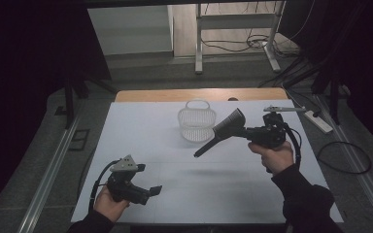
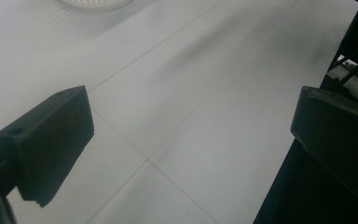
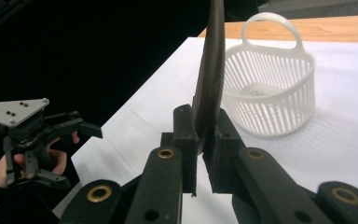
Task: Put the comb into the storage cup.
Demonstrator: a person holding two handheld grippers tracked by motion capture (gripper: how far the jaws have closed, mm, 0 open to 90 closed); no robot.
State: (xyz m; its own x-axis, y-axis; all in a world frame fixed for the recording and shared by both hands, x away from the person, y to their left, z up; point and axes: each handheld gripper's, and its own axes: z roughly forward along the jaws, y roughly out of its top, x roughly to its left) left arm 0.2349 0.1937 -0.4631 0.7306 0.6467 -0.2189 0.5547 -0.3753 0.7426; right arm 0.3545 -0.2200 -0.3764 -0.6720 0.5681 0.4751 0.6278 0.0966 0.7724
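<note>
The right gripper point(image 1: 246, 132) is pinching a dark long-handled utensil point(image 1: 223, 131), apparently a spatula or scraper; its kind cannot be told for certain. In the right gripper view the jaws are pressed onto the flat blade point(image 3: 210, 79), which rises between them. From the high view the utensil is held clear of the white table point(image 1: 141, 145), its handle slanting down toward the table's middle, and its blade end lies just beside the white slatted basket point(image 1: 196, 124). The basket stands upright near the far edge, with nothing seen inside it.

The left gripper point(image 1: 148, 192) is held at the near left corner, well apart from the basket. Its jaws stand spread, with nothing between them but bare table.

Judgement: the carry step is in hand, with the utensil lifted and not yet placed. The next move appears to call for bringing the utensil over the basket's rim, lowering it inside, and only then releasing. The long handle may catch the basket handle point(image 3: 271, 25) or tip the light basket.
</note>
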